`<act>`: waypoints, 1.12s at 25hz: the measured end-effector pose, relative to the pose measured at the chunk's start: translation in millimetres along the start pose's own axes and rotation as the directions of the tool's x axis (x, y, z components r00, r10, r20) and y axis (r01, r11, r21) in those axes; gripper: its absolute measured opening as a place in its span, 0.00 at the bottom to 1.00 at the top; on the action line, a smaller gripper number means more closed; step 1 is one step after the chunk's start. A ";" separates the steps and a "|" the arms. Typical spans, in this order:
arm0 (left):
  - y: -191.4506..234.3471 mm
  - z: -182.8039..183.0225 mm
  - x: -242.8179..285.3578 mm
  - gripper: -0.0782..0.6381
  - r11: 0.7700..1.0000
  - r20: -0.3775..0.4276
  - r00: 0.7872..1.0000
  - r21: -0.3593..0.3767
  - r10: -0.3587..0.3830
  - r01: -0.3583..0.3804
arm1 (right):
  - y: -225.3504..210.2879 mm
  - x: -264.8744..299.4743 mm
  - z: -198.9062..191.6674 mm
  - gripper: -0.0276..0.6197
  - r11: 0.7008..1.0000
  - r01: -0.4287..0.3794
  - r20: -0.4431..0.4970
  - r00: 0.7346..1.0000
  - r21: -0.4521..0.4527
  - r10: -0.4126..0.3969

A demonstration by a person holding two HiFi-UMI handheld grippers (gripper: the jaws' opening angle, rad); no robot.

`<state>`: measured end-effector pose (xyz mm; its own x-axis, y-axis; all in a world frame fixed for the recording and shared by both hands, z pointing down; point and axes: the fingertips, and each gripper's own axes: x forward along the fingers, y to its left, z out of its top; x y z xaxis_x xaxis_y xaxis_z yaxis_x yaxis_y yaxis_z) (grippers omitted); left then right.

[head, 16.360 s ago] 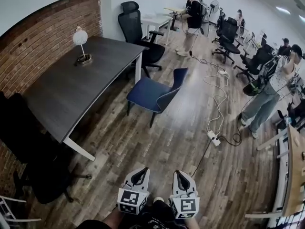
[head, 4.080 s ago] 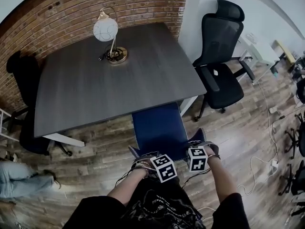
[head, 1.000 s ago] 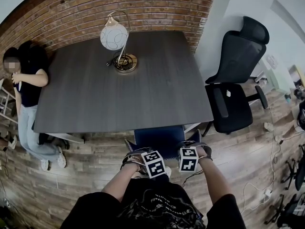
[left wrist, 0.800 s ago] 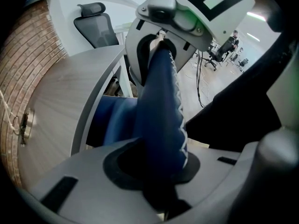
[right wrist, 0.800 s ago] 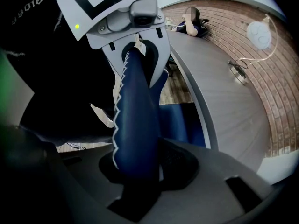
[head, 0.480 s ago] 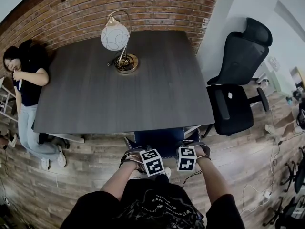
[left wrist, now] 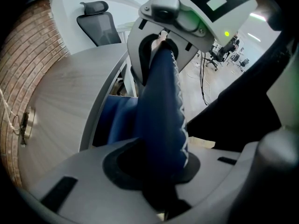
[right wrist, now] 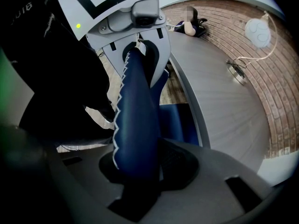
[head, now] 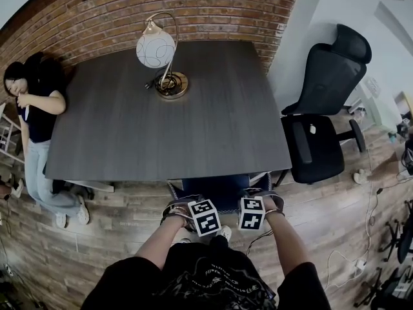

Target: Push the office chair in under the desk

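A: Where is the chair?

B: The blue padded office chair with white edge stitching (head: 219,189) sits at the 6 o'clock edge of the dark grey wood-grain tabletop (head: 193,128). A strip of the seat shows past that edge and the rest runs under it. The backrest stands outside, nearest the person.

A: And the grippers?

B: The left hand-held gripper (left wrist: 159,171) is clamped on the top edge of the backrest, with blue padding filling the gap between its jaws. The right hand-held gripper (right wrist: 138,167) has the same grip on the same edge, just beside the left. Both point steeply down.

A: What's on the tabletop?

B: A white glass globe lamp on a curved brass stem (head: 156,49), with its round base at about 11 o'clock.

A: And around it?

B: There's a red brick wall (head: 193,11) at 12 o'clock. A black mesh high-back office chair (head: 316,141) stands at 3 o'clock, clear of the tabletop. A person in a dark top (head: 35,115) stands at 9 o'clock. Wood plank floor (head: 116,212) lies underneath.
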<state>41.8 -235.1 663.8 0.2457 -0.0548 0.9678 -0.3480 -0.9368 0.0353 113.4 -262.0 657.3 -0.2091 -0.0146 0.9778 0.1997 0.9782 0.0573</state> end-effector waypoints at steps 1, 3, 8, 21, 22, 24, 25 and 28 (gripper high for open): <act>1.0 0.5 -0.1 0.23 1.000 0.000 1.000 -0.001 0.001 -0.001 | -1.1 -0.2 -0.4 0.21 1.000 0.000 -0.001 1.000 0.000 0.000; 3.4 1.0 -0.1 0.24 1.000 0.001 1.000 -0.003 0.002 -0.002 | -3.5 -0.1 -0.8 0.21 1.000 0.002 -0.001 1.000 0.000 -0.002; 10.8 0.1 -0.3 0.24 1.000 0.000 1.000 0.001 0.004 -0.004 | -10.9 0.9 1.1 0.21 1.000 0.013 0.002 1.000 0.003 -0.013; 20.8 -4.3 -1.7 0.24 1.000 0.000 1.000 0.009 -0.006 0.006 | -18.8 2.7 7.3 0.21 1.000 0.012 0.007 1.000 0.003 -0.012; 21.9 -4.9 -1.8 0.24 1.000 0.000 1.000 0.010 -0.007 0.007 | -19.6 2.9 8.1 0.21 1.000 0.012 0.007 1.000 0.004 -0.013; 24.7 -5.7 -2.1 0.24 1.000 0.001 1.000 0.011 -0.004 0.004 | -21.8 3.3 9.3 0.21 1.000 0.015 0.009 1.000 0.005 -0.016; 26.5 -5.9 -2.2 0.24 1.000 0.001 1.000 0.011 -0.001 0.001 | -23.1 3.5 9.7 0.21 1.000 0.018 0.009 1.000 0.006 -0.018; 33.3 -6.5 -2.8 0.24 1.000 0.002 1.000 0.011 0.009 -0.009 | -28.7 4.1 11.1 0.21 1.000 0.025 0.009 1.000 0.007 -0.025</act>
<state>23.7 -263.9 663.9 0.2439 -0.0639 0.9677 -0.3399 -0.9402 0.0236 96.2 -287.8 657.4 -0.2224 -0.0368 0.9743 0.1878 0.9790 0.0798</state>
